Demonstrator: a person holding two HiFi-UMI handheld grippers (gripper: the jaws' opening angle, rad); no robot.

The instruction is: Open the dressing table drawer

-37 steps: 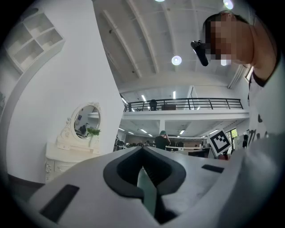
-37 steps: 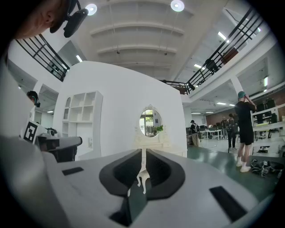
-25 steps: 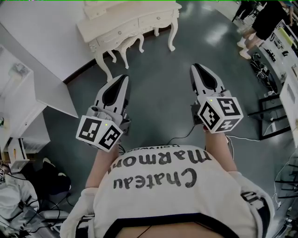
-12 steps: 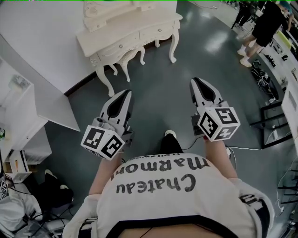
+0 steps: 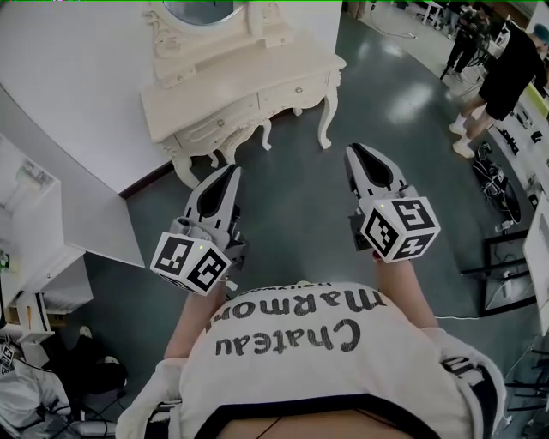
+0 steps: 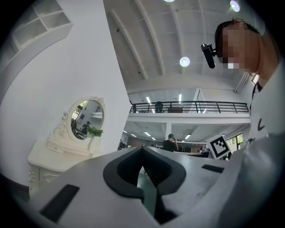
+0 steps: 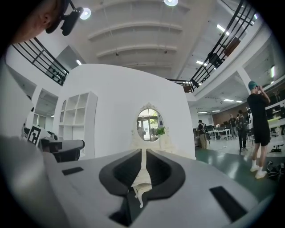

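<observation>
The cream dressing table point(image 5: 257, 64) stands against the white wall at the top of the head view, with an oval mirror point(image 5: 202, 10) on it. Two shut drawers show in its front, one at the left point(image 5: 216, 127) and one at the right point(image 5: 296, 89). My left gripper point(image 5: 226, 174) and right gripper point(image 5: 358, 153) hang over the green floor, short of the table, both shut and holding nothing. In the left gripper view the table point(image 6: 53, 156) lies to the left of my left gripper point(image 6: 143, 149). In the right gripper view the mirror point(image 7: 149, 124) stands straight above my right gripper point(image 7: 143, 152).
A white shelf unit point(image 5: 39, 219) juts out at the left. People stand at the upper right point(image 5: 506, 73). A black metal stand point(image 5: 506, 274) and cables lie at the right. The table's curved legs point(image 5: 326, 120) reach onto the floor.
The dressing table has come nearer and lower in the head view, and its mirror now shows. Both grippers keep the same pose, shut, ahead of the body.
</observation>
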